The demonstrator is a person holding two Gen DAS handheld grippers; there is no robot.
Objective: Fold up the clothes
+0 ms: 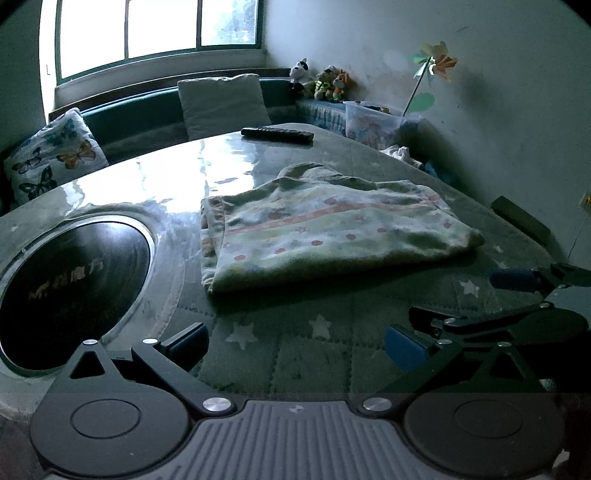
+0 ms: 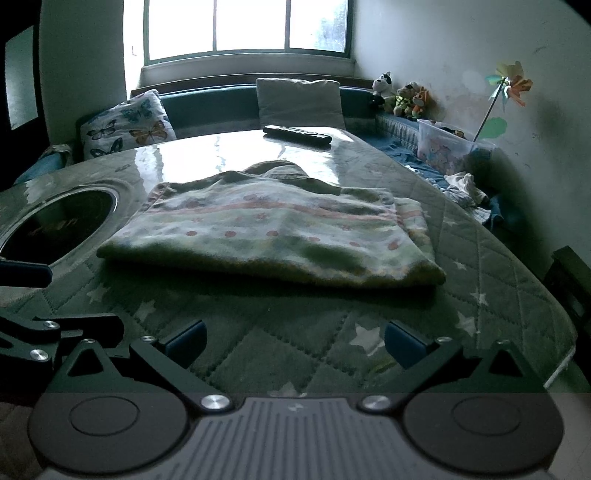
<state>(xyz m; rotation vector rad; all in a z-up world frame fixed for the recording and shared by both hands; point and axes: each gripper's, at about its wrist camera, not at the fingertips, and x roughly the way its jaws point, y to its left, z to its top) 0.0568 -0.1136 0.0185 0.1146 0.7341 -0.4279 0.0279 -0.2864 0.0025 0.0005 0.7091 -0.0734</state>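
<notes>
Folded garment (image 2: 273, 236) lies on the surface (image 2: 480, 280), near its middle. Round inset panel (image 2: 62, 218) lies left of the garment; remote control (image 2: 297, 135) behind it, at the far edge. Both grippers, left gripper (image 1: 295, 345) and right gripper (image 2: 293, 341), sit before the garment, apart from it.

Daylight is entering through a multi-pane window (image 2: 245, 27) at the top centre of the frame, reflecting off the glossy table (image 2: 207, 155) below it. A dark bench seat (image 2: 210, 110) is running under the window, carrying a butterfly cushion (image 2: 127, 123) and a grey cushion (image 2: 299, 101). A scuffed pale wall (image 2: 461, 44) is occupying the upper right.
</notes>
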